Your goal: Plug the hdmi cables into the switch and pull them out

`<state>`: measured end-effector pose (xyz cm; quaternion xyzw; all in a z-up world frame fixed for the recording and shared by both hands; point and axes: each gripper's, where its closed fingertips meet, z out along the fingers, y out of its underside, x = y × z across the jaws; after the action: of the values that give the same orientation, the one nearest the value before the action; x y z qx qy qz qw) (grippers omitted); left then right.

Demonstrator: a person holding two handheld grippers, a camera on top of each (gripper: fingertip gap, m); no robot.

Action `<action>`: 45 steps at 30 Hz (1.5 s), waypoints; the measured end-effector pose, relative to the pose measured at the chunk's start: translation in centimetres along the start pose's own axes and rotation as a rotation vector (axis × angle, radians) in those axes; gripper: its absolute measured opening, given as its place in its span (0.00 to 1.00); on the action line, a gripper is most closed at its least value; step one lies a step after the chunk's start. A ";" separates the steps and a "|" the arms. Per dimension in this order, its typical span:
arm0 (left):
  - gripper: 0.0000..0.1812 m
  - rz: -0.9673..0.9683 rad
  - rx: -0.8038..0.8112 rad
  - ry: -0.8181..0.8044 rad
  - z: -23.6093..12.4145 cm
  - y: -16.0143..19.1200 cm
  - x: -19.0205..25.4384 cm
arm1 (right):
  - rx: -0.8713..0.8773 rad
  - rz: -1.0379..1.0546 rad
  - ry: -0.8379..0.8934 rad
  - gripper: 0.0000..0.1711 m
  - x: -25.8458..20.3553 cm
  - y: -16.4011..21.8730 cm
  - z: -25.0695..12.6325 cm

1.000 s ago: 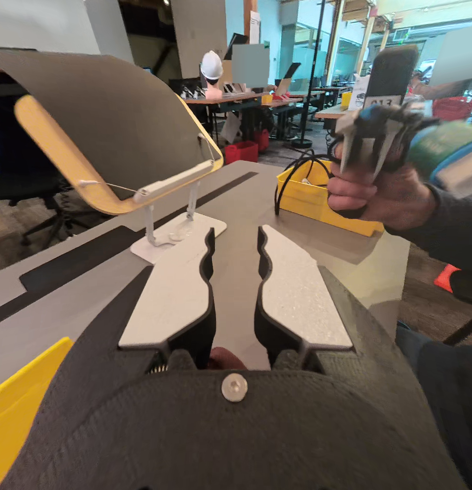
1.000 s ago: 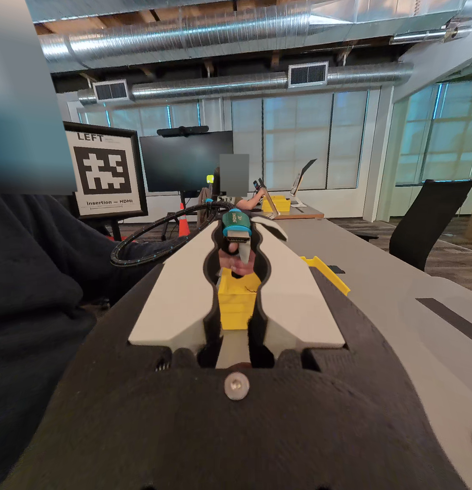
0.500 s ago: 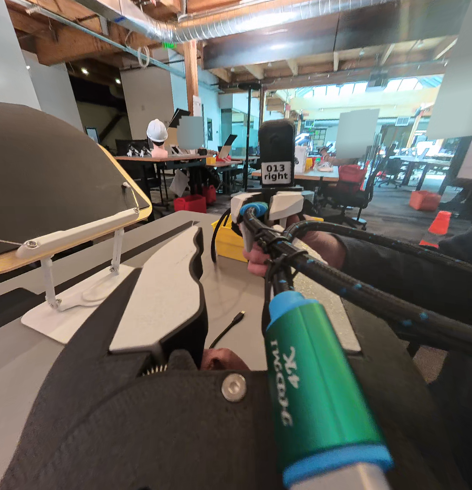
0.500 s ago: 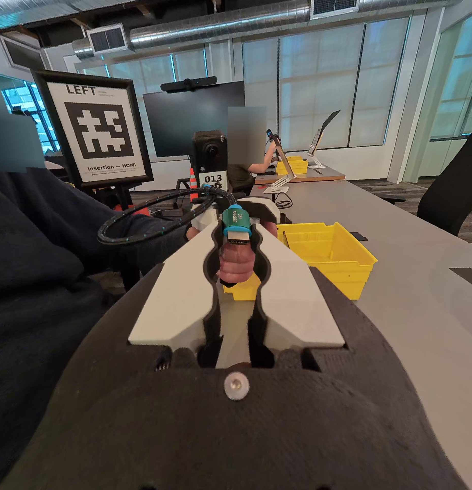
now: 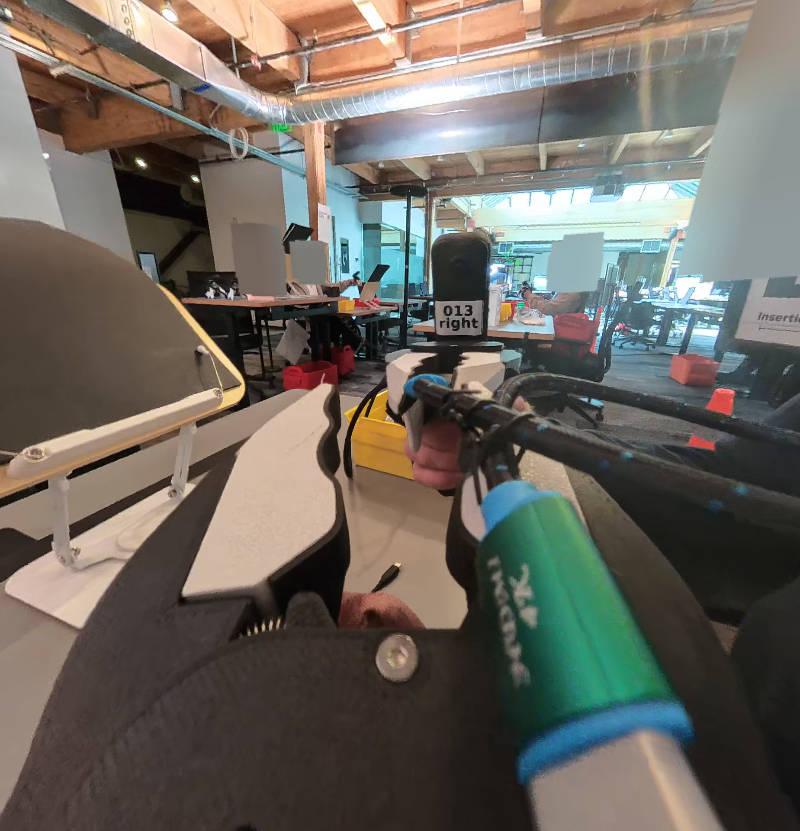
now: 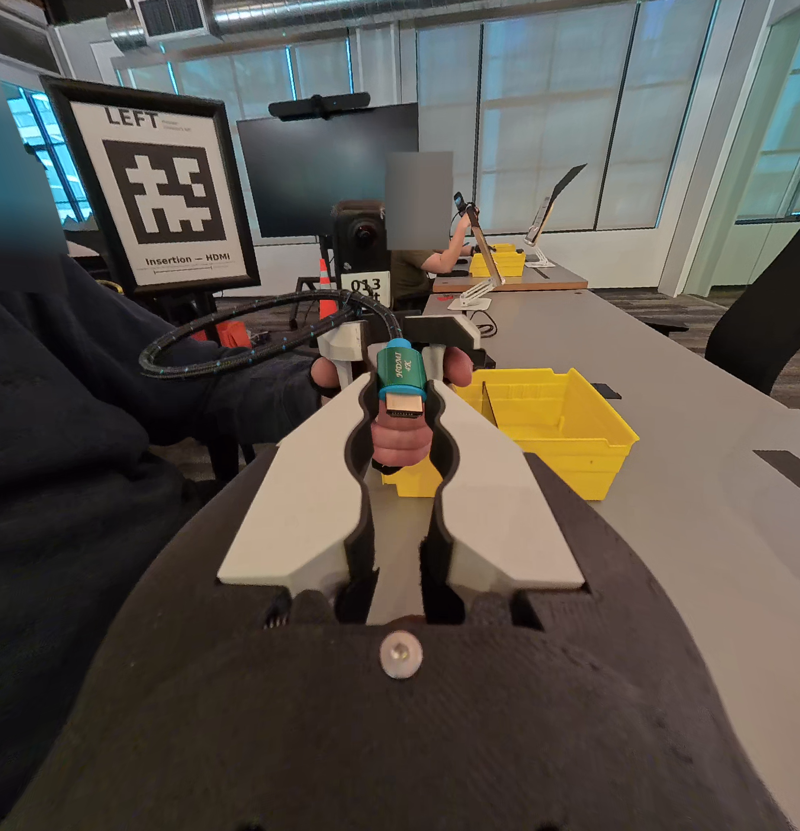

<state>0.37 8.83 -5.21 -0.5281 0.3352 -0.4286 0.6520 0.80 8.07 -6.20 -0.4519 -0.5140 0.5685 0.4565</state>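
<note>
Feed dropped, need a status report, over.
Right gripper shut on green HDMI plug. Left gripper open, second plug over its finger. Switch not in view.

We see bright daylight from windows (image 6: 546, 135); fisheye bending at edges; near green plug (image 5: 582, 652) blurred in left wrist view; soft shadows on worktop (image 6: 658, 404).

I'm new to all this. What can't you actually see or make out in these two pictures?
- The switch: in neither view.
- Left gripper: in the left wrist view its right finger is mostly hidden behind the near green plug.
- That plug's metal tip: blurred and cut off by the bottom edge.
- Yellow bin: in the right wrist view the right gripper and its held plug hide part of the inside.
</note>
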 end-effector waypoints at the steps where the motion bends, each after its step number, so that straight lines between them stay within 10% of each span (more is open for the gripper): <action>1: 0.26 0.023 0.002 -0.002 0.1 -0.1 0.3 | -0.017 -0.006 0.003 0.11 -0.1 0.1 0.2; 8: 0.10 0.040 -0.007 0.018 0.5 0.2 1.2 | -0.071 -0.024 0.018 0.11 -0.2 0.6 0.5; 45: 0.09 -0.102 -0.042 0.090 0.1 1.2 1.2 | -0.179 -0.062 0.060 0.11 -0.2 1.7 0.5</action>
<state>1.20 7.87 -6.39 -0.5382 0.3457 -0.4774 0.6025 0.28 7.71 -7.88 -0.4917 -0.5623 0.4923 0.4470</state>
